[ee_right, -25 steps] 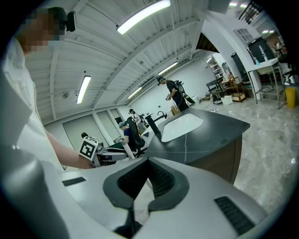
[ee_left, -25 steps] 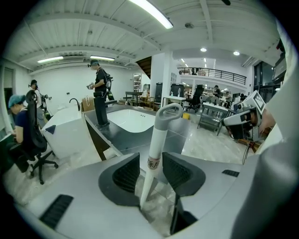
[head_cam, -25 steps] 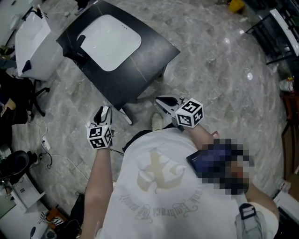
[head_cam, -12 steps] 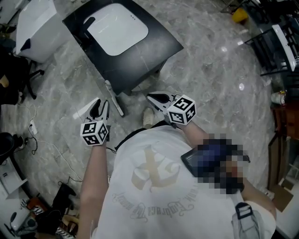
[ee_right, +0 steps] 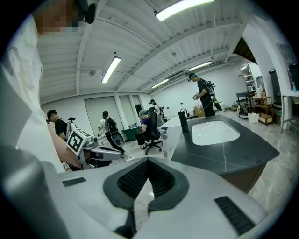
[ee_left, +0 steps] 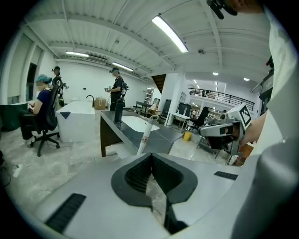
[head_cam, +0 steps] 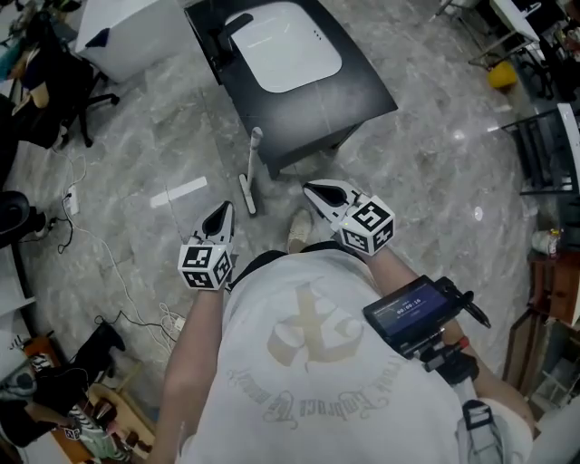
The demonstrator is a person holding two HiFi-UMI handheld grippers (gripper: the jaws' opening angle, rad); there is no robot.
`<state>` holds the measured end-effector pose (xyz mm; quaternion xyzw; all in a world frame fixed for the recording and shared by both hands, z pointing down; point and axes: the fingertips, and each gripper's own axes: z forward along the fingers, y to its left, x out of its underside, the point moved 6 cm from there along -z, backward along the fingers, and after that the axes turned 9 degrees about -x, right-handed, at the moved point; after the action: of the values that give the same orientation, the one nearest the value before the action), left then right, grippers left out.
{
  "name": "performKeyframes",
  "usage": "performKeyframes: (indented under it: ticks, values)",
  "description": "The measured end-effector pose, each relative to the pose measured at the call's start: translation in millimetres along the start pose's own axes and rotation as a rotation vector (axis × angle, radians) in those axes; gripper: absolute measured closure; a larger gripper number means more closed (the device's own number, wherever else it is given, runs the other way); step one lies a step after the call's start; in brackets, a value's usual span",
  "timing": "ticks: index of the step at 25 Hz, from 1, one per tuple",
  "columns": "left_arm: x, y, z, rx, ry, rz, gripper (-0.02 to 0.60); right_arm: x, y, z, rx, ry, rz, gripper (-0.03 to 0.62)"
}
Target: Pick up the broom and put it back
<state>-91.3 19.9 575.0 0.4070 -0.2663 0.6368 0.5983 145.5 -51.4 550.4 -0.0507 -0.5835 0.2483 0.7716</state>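
The broom [head_cam: 251, 169] shows as a white stick that leans on the near edge of the black sink table [head_cam: 362, 86], its lower end on the floor. In the left gripper view the broom handle [ee_left: 144, 136] stands straight ahead against the counter. My left gripper [head_cam: 220, 217] hovers just short of it; its jaws have just been closing and now meet with nothing between them. The same shut tips [ee_left: 150, 156] show in its own view. My right gripper [head_cam: 314, 192] is shut and empty, close to the table's near corner, and its tips [ee_right: 147, 161] touch.
A white basin [head_cam: 285, 56] is set in the table. An office chair [head_cam: 54, 91] and a white cabinet [head_cam: 136, 23] stand at the far left. Cables [head_cam: 109, 263] trail over the marble floor. Black racks [head_cam: 544, 145] line the right side. People [ee_right: 203, 95] stand farther off.
The left gripper's jaws stood apart half a second ago and are now together. Both grippers have shifted over the floor, and the table and broom now lie further right in the head view.
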Motion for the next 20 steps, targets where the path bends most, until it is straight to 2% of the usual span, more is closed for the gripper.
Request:
performKeyframes:
  ticks: [6, 20]
  values:
    - [36.0, 8.8, -43.2, 0.021, -0.003, -0.024, 0.569, 16.8, 44.2, 17.9, -0.03, 0.007, -0.024, 0.577]
    - [77.7, 20.6, -92.8, 0.046, 0.0, -0.064, 0.569, 39.3, 100.1, 27.8, -0.039, 0.029, -0.027, 0.577]
